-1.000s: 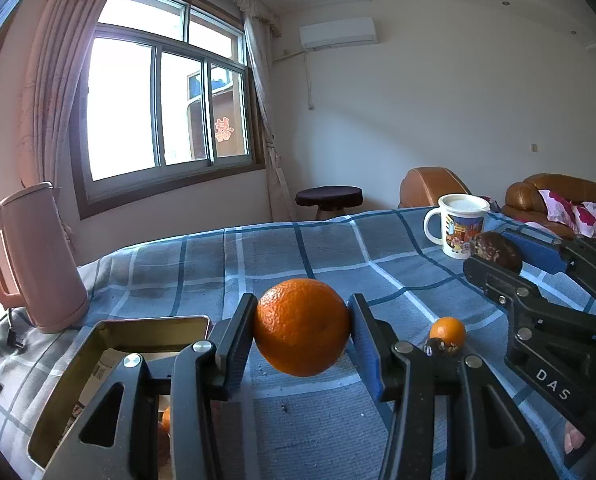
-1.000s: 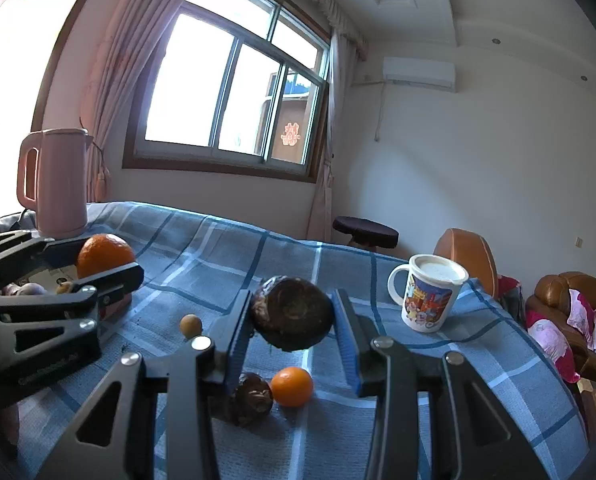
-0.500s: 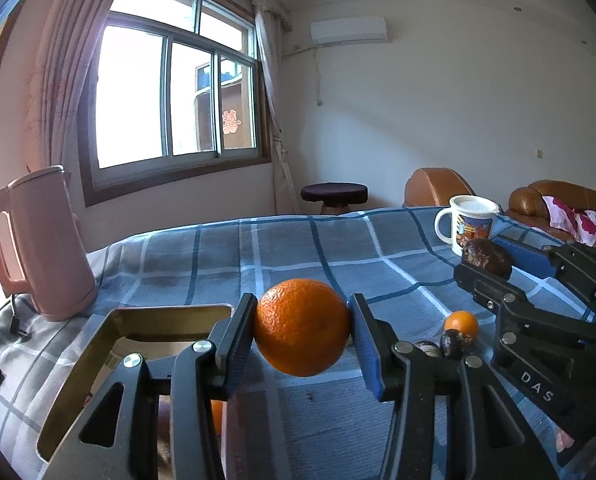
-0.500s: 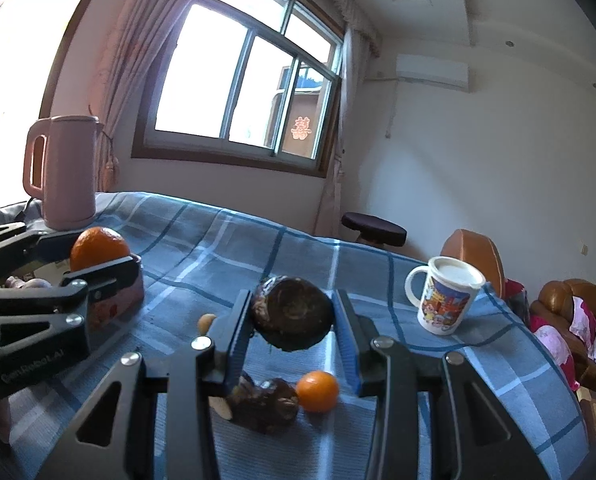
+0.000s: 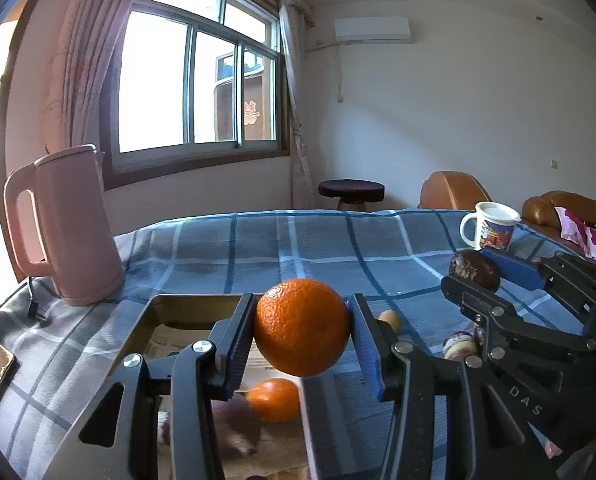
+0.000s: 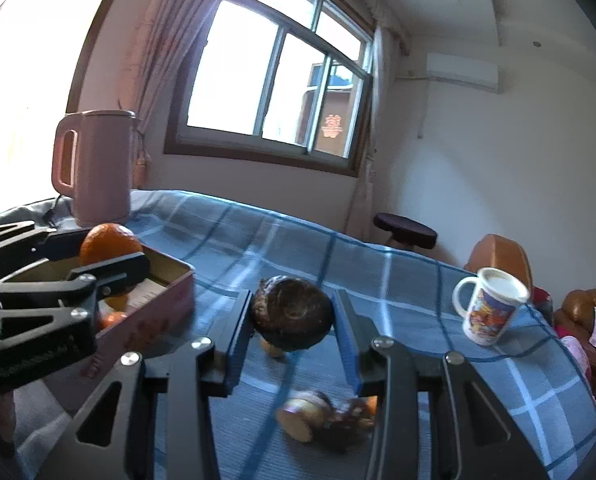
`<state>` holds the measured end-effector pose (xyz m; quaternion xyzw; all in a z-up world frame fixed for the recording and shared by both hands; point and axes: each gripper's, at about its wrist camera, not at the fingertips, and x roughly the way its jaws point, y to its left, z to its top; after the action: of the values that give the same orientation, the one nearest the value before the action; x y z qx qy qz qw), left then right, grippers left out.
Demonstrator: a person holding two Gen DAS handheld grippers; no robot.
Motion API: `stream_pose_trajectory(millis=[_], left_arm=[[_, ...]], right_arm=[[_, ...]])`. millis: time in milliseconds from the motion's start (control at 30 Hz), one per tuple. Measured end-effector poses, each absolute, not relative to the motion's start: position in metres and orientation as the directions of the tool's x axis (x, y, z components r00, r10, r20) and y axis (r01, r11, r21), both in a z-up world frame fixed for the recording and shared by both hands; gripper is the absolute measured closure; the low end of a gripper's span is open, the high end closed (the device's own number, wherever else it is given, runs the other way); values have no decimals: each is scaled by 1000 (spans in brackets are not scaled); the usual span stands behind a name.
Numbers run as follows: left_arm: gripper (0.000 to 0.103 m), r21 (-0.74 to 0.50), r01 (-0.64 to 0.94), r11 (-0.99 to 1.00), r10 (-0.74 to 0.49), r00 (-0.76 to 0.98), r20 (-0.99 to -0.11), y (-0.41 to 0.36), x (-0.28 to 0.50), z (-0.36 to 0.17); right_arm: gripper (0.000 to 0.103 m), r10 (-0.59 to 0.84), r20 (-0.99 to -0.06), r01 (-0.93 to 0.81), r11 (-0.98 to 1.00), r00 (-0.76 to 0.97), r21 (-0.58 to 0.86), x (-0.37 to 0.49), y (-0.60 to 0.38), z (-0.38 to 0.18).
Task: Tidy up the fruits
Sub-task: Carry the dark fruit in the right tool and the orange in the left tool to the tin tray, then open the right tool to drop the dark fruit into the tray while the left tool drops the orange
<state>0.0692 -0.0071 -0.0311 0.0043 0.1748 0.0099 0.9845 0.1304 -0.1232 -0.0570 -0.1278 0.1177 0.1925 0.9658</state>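
Fingers [image 5: 234, 344] of my left gripper [image 5: 302, 338] are clamped on a large orange [image 5: 302, 326], one pad on each side of it. I hold this orange above the near right part of the open tin box [image 5: 146, 320], which I take as the landmark. Fingers [image 6: 236, 340] of my right gripper [image 6: 292, 320] are clamped on a dark brown round fruit [image 6: 292, 312]. I hold that fruit in the air to the right of the box, clear of its wall.

Status of the task, as a judgement:
1. Done: the box already contains at least one small orange fruit [image 5: 274, 398] and a blurred purplish item beside it that I cannot identify.
2. In hand: two fruits, one per gripper, neither yet released into the box.
3. Left: a small yellowish fruit [image 5: 390, 319] lies on the blue checked cloth [image 5: 318, 248] just right of the box. Further right of the box, below my right gripper, lies a blurred cluster: a cut or pale-faced piece [image 6: 298, 420], a dark piece and a small orange one. I cannot count them with certainty.

Not part of the task, in my estimate: the pink kettle [image 5: 62, 224] stands behind the box, and the printed mug [image 6: 490, 308] stands far right of it.
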Motion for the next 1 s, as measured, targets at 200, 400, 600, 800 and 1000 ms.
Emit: stream_pose_trajectory(millis=[200, 400, 600, 800, 1000], left_arm=[[54, 6, -54, 999, 53, 931, -362, 14, 65, -31], [54, -1, -108, 994, 99, 916, -389, 43, 64, -32], [54, -7, -153, 988, 136, 897, -422, 70, 65, -33], [54, -13, -183, 983, 157, 873, -461, 91, 68, -39], [54, -9, -187, 982, 158, 856, -493, 100, 72, -46]], right_arm=[[61, 407, -292, -468, 865, 865, -179, 128, -99, -54], [61, 461, -308, -527, 830, 832, -182, 123, -71, -54], [61, 510, -333, -583, 793, 793, -175, 121, -45, -56], [61, 543, -372, -634, 751, 753, -184, 120, -23, -63], [61, 549, -432, -665, 724, 716, -182, 124, -8, -73]])
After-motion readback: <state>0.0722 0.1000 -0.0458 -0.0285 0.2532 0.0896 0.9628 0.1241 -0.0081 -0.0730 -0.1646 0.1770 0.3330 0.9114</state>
